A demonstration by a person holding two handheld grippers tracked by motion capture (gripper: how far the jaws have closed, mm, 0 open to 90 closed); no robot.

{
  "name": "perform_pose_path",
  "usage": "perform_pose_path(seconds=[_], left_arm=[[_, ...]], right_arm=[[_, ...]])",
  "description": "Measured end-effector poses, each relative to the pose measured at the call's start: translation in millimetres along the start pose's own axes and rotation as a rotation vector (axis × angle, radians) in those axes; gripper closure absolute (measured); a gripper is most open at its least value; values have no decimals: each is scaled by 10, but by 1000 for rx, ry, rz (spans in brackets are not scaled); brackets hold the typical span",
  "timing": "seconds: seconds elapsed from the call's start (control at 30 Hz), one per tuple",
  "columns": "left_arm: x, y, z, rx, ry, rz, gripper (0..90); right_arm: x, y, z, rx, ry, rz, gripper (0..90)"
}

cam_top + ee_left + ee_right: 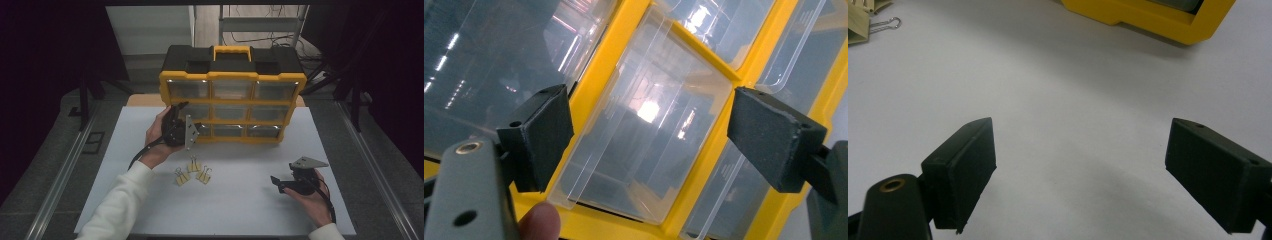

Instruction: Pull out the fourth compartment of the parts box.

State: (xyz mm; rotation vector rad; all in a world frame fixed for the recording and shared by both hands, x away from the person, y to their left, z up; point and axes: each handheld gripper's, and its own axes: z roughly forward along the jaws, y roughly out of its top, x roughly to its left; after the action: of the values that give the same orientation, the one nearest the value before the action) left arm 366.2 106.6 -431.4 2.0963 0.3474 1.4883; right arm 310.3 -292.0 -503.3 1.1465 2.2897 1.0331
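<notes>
Your high view looks forward and down over the whole worktop (240, 165). Your left gripper view sits close against the clear drawers of the yellow organizer (704, 165); your right gripper view skims low over the worktop, catching the organizer's corner

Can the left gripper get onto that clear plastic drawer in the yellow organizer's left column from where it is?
Probably yes. The left gripper is open, jaws either side of the clear plastic drawer, with nothing between them. The drawer sits flush in the yellow organizer, so grip may be shallow.
</notes>
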Motion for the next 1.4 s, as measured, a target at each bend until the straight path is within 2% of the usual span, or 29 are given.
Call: perform_pose_path(seconds=[0.63, 0.93, 1.4], left_arm=[[-12, -31, 84, 20, 6, 12, 193], [-39, -26, 90, 28, 24, 48, 212], [-56, -36, 77, 29, 98, 97, 376]], right_arm=[[0, -3, 5, 5, 1, -1, 135], [1, -4, 5, 6, 0, -3, 135], [2, -4, 4, 6, 0, -3, 135]])
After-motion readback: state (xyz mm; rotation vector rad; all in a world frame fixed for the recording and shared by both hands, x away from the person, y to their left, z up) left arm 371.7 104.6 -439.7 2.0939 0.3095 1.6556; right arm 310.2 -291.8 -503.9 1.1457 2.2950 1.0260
